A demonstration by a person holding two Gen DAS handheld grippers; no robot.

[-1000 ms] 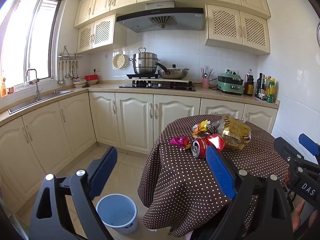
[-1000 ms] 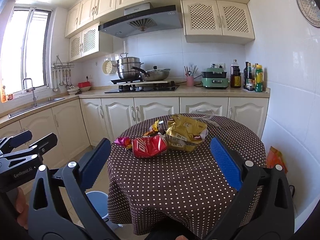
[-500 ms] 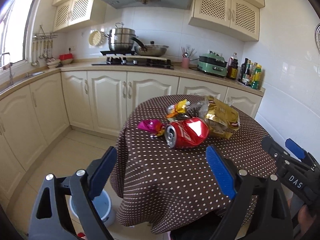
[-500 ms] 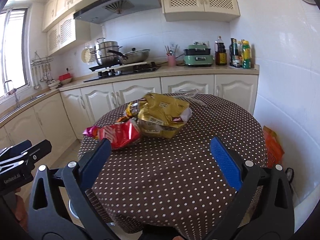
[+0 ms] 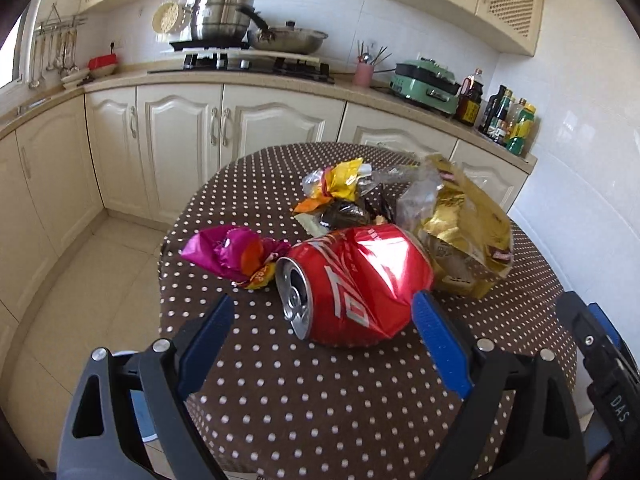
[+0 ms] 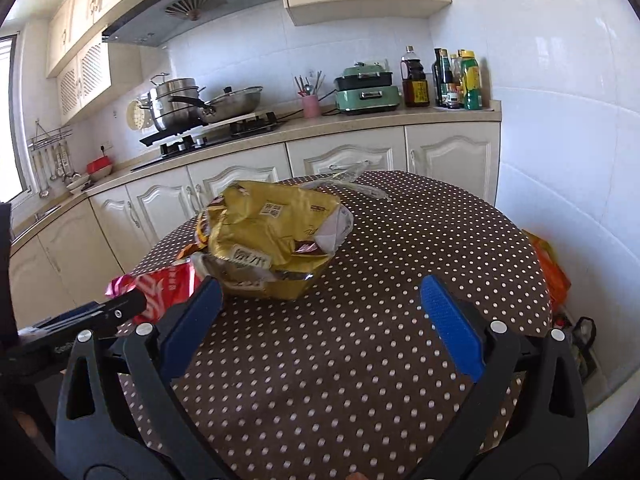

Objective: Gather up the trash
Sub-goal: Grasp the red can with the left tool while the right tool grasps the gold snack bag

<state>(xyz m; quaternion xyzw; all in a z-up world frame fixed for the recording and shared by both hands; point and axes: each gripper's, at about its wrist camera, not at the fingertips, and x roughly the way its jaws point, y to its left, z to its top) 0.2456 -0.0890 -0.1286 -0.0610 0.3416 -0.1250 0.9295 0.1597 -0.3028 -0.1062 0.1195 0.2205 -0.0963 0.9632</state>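
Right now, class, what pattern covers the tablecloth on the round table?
Dark brown with small white polka dots; the tablecloth shows best in the right wrist view.

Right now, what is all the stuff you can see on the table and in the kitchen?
Crushed red drink can: one, red, table front, lying sideways.
Crinkled gold snack bag: one, gold, right of the can.
Pink foil wrapper: one, pink, left of the can.
Yellow-orange wrapper: one, behind the can.
Brown polka-dot tablecloth: one, covering the table.
Steel stacked pot: one, silver, on the stove.
Green electric cooker: one, counter.
Pink utensil cup: one, counter.
Left tongs: blue pads, open around the can.
Right tongs: blue pads, open.
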